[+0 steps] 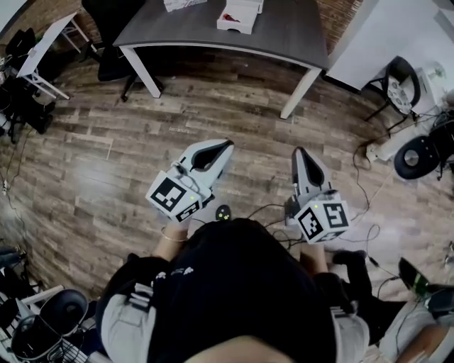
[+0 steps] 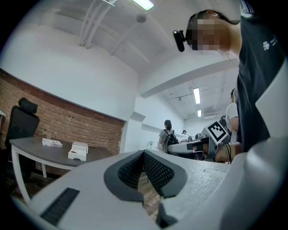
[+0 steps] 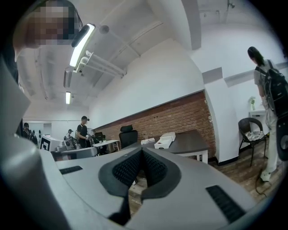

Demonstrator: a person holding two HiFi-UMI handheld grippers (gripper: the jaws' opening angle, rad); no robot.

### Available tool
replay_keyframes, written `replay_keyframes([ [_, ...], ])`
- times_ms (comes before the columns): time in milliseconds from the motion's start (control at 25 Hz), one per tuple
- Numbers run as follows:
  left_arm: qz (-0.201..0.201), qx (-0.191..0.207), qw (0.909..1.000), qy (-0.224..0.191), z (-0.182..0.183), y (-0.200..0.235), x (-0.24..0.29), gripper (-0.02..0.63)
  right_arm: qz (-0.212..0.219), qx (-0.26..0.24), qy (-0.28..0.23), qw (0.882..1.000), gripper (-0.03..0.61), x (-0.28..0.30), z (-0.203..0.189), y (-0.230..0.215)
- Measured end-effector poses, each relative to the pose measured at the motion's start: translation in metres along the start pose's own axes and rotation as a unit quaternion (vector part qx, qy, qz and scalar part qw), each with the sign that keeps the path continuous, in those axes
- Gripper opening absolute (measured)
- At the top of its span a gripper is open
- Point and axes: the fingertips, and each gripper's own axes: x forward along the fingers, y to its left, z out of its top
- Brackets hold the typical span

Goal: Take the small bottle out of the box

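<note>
A white open box (image 1: 240, 15) lies on the grey table (image 1: 284, 35) at the far side of the room, with something red showing inside it; no bottle can be made out. The box also shows small in the left gripper view (image 2: 79, 150) and the right gripper view (image 3: 164, 141). My left gripper (image 1: 227, 144) (image 2: 143, 153) is held level over the wooden floor, well short of the table, shut and with nothing in it. My right gripper (image 1: 297, 150) (image 3: 142, 149) is beside it, also shut and with nothing between its jaws.
A second white box (image 1: 183, 4) sits further left on the table. A black office chair (image 1: 113, 28) stands at the table's left end. Cables (image 1: 369, 213) trail on the floor at right near another chair (image 1: 401, 85). People stand in the background (image 2: 167, 134).
</note>
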Motion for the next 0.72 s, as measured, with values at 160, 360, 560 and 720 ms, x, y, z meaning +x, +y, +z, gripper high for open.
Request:
replay_keyframes([
  [160,-0.012,-0.008,0.9999,0.001,-0.001,0.018,0.001,0.002,-0.016,-0.002,0.007,1.0,0.0,0.013,-0.003,0.003],
  [360,-0.016,-0.009,0.9998,0.003,-0.002,0.04,0.002,0.002,-0.023,0.007,0.014,1.0,0.0,0.03,-0.009,0.005],
  [560,-0.005,-0.014,0.9999,0.001,-0.004,0.058,-0.007,0.002,-0.018,0.014,0.017,1.0,0.0,0.047,-0.013,0.012],
  [720,0.004,-0.019,0.9998,0.003,-0.005,0.07,-0.009,0.002,-0.008,0.018,0.022,1.0,0.0,0.064,-0.012,0.013],
])
